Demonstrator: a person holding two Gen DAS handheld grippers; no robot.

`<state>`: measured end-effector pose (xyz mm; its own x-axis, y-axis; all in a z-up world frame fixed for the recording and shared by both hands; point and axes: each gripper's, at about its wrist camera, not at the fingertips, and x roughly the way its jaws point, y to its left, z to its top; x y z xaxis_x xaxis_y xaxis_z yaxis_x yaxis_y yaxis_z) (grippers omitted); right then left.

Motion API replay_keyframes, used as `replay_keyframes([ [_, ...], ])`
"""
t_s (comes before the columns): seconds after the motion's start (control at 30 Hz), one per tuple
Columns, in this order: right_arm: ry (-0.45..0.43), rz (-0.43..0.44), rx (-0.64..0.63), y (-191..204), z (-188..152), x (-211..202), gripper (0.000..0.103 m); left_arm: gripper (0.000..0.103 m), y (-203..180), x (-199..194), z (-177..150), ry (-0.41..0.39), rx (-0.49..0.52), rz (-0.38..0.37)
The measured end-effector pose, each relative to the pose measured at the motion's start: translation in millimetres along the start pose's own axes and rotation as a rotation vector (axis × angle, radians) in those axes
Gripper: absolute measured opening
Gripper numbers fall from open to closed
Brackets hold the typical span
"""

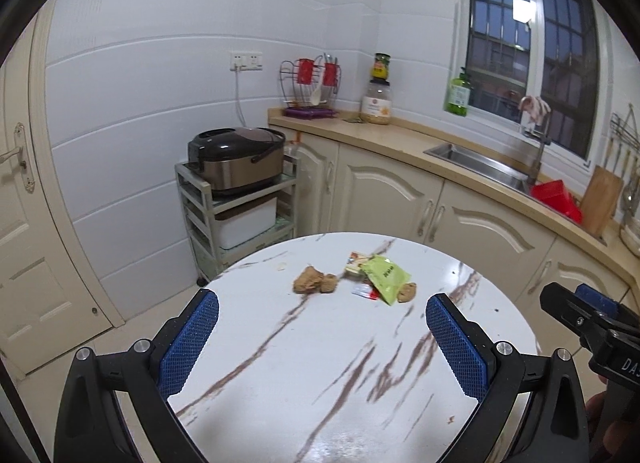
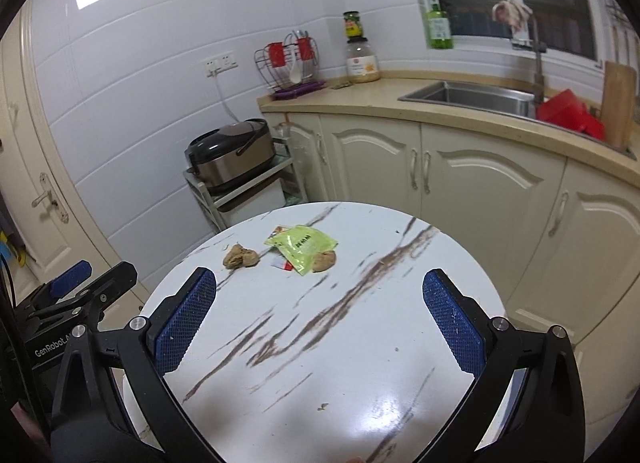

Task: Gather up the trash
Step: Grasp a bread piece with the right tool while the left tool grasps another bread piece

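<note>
Both claws are hovering over the near edge of the round table (image 1: pixel 320 383), nothing picked up yet. Left gripper (image 1: pixel 322 327) is sitting spread wide and empty; right gripper (image 2: pixel 320 307) is likewise spread wide, holding nothing. Trash is lying bunched on the far side of the table: green wrapper (image 1: pixel 386 277) overlapping a small red-and-white packet (image 1: pixel 366 292) and a printed wrapper (image 1: pixel 356 261), brown crumpled lumps (image 1: pixel 314 281) just left of it, another brown lump (image 1: pixel 407 291) touching its right edge. Risks: the flat wrapper is likely sliding off the glossy top when pinched, or overlapping pieces are dragging along; no bin is showing.
</note>
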<state>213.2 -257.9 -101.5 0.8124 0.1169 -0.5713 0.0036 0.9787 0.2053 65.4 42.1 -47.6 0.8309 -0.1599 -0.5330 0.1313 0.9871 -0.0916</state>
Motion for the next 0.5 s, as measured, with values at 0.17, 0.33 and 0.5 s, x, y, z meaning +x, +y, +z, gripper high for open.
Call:
replay_keyframes([
  [0.17, 0.019, 0.001, -0.040, 17, 2, 13, 0.103, 0.102, 8, 11, -3, 0.011, -0.020, 0.016],
  [0.33, 0.048, -0.003, -0.066, 23, 4, 32, 0.103, 0.102, 13, 41, -1, 0.058, -0.024, 0.025],
  [0.5, 0.097, -0.007, -0.081, 22, 6, 64, 0.103, 0.102, 23, 91, 13, 0.114, -0.031, 0.025],
])
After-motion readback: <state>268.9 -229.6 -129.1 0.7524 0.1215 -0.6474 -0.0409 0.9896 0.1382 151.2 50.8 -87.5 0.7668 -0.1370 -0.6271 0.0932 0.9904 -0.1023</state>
